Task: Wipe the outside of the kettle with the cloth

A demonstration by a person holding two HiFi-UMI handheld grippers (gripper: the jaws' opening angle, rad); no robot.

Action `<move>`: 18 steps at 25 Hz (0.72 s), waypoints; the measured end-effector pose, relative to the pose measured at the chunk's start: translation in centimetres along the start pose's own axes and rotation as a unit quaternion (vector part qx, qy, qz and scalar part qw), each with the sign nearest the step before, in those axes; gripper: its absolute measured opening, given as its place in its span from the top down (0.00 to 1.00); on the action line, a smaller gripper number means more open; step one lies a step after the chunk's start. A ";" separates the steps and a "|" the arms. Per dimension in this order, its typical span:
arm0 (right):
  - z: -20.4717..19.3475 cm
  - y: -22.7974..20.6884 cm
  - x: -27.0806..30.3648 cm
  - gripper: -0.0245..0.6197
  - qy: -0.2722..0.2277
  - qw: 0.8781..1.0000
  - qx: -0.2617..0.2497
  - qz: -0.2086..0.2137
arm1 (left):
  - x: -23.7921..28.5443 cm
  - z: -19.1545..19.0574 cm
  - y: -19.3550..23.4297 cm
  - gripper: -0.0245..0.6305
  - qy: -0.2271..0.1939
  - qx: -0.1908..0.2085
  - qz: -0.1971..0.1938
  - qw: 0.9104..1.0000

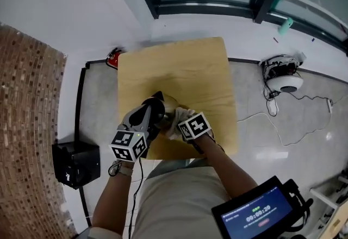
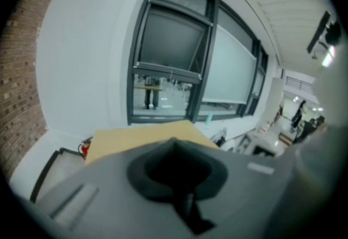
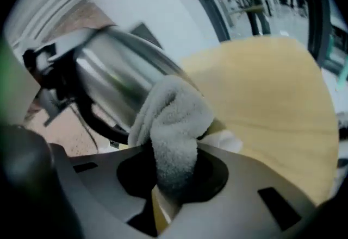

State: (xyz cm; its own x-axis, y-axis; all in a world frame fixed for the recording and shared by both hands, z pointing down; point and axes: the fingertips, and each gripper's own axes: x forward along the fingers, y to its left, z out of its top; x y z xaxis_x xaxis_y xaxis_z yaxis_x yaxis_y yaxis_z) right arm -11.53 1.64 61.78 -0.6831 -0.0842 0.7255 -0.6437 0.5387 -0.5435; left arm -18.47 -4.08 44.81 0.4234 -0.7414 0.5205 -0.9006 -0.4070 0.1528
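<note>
The right tongs (image 3: 169, 181) are closed on a bunched fold of the pale terry cloth (image 3: 175, 115), which stands up out of them and presses against the steel wall of the kettle (image 3: 119, 77). The kettle leans over near the 6 o'clock edge of the yellow counter (image 3: 266, 102), and in the head view the cloth meets it on its 4 o'clock side. The left tongs (image 2: 176, 170) show only a dark recess with nothing visible in it in their own view. From the head view they reach in from 7 o'clock to the kettle's black handle (image 3: 100, 121), but I cannot tell whether they are clamped on it or only beside it. To wipe well, the kettle likely needs firm bracing at the handle, since a tilted, polished body would roll or skate under sideways pressure. The cloth looks thickly wadded, so a flatter pad of it, drawn in long strokes around the curve, should cover more than dabbing with the tip. Light pressure seems best, with the grip deep enough that the fold does not pull free. Turning the kettle would bring the hidden 10 o'clock side round.
</note>
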 end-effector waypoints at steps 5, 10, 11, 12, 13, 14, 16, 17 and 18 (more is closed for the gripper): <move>-1.9 0.9 1.4 0.84 -0.029 0.999 0.025 0.033 | -0.2 0.1 0.5 0.97 -0.005 0.008 0.007 1.000; 0.5 2.1 0.0 0.84 -0.046 0.998 -0.033 -0.002 | -0.3 0.1 1.2 0.97 -0.005 -0.004 0.015 1.000; 0.9 1.1 0.2 0.84 -0.067 0.997 -0.037 -0.019 | -0.6 0.1 1.3 0.97 -0.004 -0.007 0.014 1.000; 1.0 -0.6 0.6 0.84 -0.085 0.996 -0.020 -0.035 | -0.7 0.0 1.3 0.97 -0.002 -0.007 0.012 1.000; 1.0 -2.6 1.0 0.84 -0.100 0.994 0.012 -0.050 | -0.7 0.0 1.0 0.97 -0.001 -0.006 0.009 1.000; 1.1 -4.2 1.2 0.84 -0.108 0.991 0.042 -0.060 | -0.6 0.1 0.7 0.97 -0.001 -0.005 0.008 1.000; 0.2 -4.2 1.7 0.84 -0.083 0.994 0.030 -0.062 | -0.3 0.3 0.5 0.97 -0.004 -0.004 0.009 1.000; -1.4 -2.5 2.6 0.84 -0.048 0.998 -0.011 -0.047 | -0.4 0.1 0.6 0.97 -0.006 -0.004 0.011 1.000; -3.3 -0.3 3.9 0.84 -0.011 0.998 -0.051 -0.023 | -0.5 -0.1 0.6 0.97 -0.006 -0.004 0.012 1.000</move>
State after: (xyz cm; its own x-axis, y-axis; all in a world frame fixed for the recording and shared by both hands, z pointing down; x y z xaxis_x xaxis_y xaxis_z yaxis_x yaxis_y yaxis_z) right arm -12.80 3.94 66.17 -0.6612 -0.1294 0.7389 -0.6371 0.6169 -0.4620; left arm -19.26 -3.94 44.73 0.4020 -0.7580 0.5136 -0.9116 -0.3841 0.1465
